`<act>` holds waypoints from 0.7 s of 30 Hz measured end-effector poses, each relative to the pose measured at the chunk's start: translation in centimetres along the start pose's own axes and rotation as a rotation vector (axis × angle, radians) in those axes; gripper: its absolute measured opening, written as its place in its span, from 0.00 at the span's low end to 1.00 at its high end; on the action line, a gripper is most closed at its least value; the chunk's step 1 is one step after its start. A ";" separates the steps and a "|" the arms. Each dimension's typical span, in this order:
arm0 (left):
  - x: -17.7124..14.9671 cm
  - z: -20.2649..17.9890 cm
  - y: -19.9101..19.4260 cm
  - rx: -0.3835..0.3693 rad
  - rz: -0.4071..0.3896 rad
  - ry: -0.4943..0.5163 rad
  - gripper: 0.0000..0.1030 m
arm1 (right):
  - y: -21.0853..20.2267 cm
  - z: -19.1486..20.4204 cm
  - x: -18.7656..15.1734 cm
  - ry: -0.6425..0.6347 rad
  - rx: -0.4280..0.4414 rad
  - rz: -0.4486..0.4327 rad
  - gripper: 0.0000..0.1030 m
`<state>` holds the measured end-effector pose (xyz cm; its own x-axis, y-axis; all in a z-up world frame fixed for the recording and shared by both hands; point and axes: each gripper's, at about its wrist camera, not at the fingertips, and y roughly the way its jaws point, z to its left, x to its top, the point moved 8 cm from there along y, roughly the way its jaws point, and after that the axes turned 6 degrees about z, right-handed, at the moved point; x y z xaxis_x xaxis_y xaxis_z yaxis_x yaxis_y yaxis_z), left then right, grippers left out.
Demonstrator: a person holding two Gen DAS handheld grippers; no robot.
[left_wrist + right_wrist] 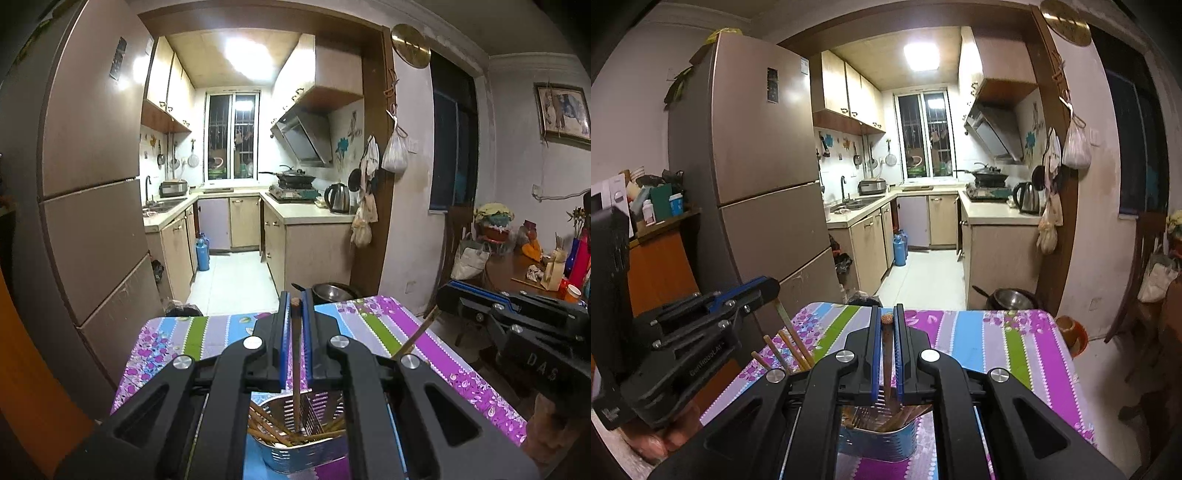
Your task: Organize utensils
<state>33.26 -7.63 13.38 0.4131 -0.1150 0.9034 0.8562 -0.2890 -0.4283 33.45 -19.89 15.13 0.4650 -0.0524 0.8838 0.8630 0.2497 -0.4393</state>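
My left gripper [295, 301] is shut on a brown wooden chopstick [296, 354] that stands upright with its lower end inside a metal utensil holder [295, 454] on the table. Several chopsticks lie in the holder. My right gripper [886, 314] is shut on another chopstick [886, 363], its lower end in the same holder [877, 441]. The right gripper also shows in the left wrist view [452, 295] at the right, holding its chopstick [415, 334]. The left gripper shows in the right wrist view [764, 288] at the left, over several upright chopsticks [783, 350].
The table has a striped floral cloth [388, 325] in purple, blue and green. A tall fridge [757, 177] stands to the left. A metal pot [1012, 299] sits on the floor past the table's far edge. A kitchen lies beyond.
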 end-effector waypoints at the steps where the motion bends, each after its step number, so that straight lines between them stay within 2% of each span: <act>1: -0.3 -0.1 0.1 0.000 0.004 0.004 0.05 | 0.1 0.0 -0.2 0.003 0.007 0.005 0.07; 13: -3.0 0.4 2.8 0.012 0.085 0.013 0.05 | 1.6 -0.2 -2.2 0.013 0.010 0.072 0.08; 21: -3.6 1.5 2.4 0.024 0.097 -0.002 0.05 | 0.2 -0.2 -1.9 0.006 -0.003 0.042 0.08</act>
<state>34.29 -6.44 9.07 0.4949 -0.1391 0.8577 0.8195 -0.2535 -0.5140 32.80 -19.90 13.38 0.5023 -0.0479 0.8634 0.8431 0.2488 -0.4767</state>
